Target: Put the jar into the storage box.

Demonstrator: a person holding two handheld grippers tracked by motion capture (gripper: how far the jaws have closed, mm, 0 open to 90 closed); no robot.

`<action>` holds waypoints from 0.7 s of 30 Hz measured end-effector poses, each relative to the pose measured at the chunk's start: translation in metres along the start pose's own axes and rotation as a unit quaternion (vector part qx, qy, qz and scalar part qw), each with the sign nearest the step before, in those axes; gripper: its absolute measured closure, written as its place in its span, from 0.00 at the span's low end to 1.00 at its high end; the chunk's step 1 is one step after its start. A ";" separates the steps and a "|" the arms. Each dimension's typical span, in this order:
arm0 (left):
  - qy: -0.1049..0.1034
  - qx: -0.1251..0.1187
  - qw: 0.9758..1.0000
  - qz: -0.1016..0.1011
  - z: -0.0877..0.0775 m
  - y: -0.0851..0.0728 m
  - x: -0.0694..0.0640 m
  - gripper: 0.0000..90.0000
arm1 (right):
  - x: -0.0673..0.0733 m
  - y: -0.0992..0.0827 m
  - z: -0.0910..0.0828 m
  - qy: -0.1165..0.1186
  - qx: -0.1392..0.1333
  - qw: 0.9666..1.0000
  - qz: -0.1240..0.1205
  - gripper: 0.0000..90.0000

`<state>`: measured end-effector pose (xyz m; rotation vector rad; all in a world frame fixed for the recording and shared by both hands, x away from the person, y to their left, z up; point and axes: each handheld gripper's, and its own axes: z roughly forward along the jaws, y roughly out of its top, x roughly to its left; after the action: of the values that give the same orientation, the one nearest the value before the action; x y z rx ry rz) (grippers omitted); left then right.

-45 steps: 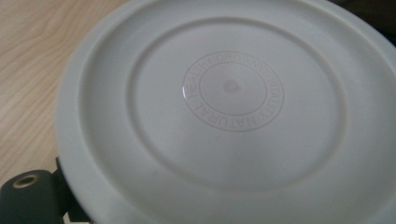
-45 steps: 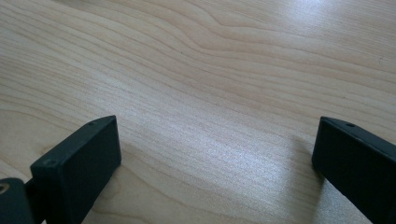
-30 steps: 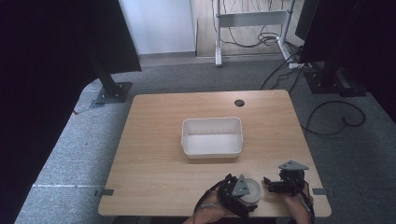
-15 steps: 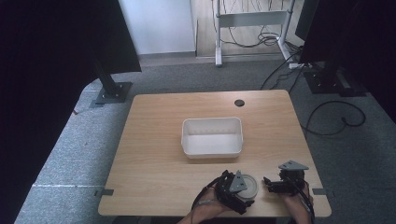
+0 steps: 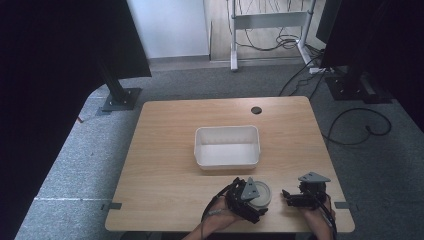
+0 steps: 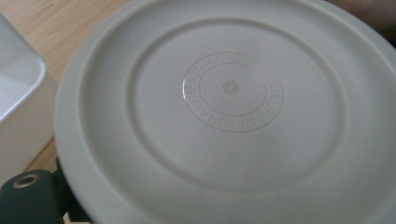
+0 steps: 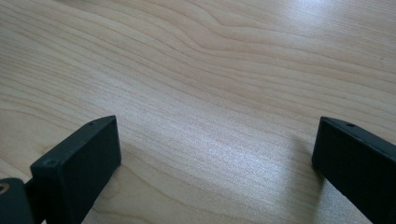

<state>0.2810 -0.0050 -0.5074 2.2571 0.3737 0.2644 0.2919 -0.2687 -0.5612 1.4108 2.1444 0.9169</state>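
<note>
Your left gripper (image 5: 248,198) holds the round lid (image 5: 260,194) at the bottom middle. The white tub (image 5: 227,146) sits just above it. Your right gripper (image 5: 300,196) is wide open.

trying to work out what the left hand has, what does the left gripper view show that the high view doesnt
Left gripper view alone: the round plate's underside close up, with a raised ring of letters reading HEALTHY ORGANIC NATURAL, and one dark corner of the left gripper at the bottom edge.

High view alone: the whole wooden table, the right gripper low at the near edge with its fingers apart and nothing between them, a hole near the table's far edge, and grey carpet around.

Both: the plate held at the left gripper, and the white tub beside it.
</note>
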 end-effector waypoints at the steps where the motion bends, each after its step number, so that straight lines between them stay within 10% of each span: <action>1: 0.001 -0.001 1.000 -0.001 -0.001 0.000 0.001 0.11 | 0.000 0.000 0.000 0.000 0.000 1.000 0.000 0.01; 21: 0.031 -0.007 0.999 -0.020 -0.015 0.003 0.030 0.11 | 0.000 0.000 0.000 0.000 0.001 1.000 0.001 0.01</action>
<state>0.3045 0.0143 -0.4932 2.2290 0.4479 0.3148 0.2918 -0.2687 -0.5611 1.4129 2.1445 0.9163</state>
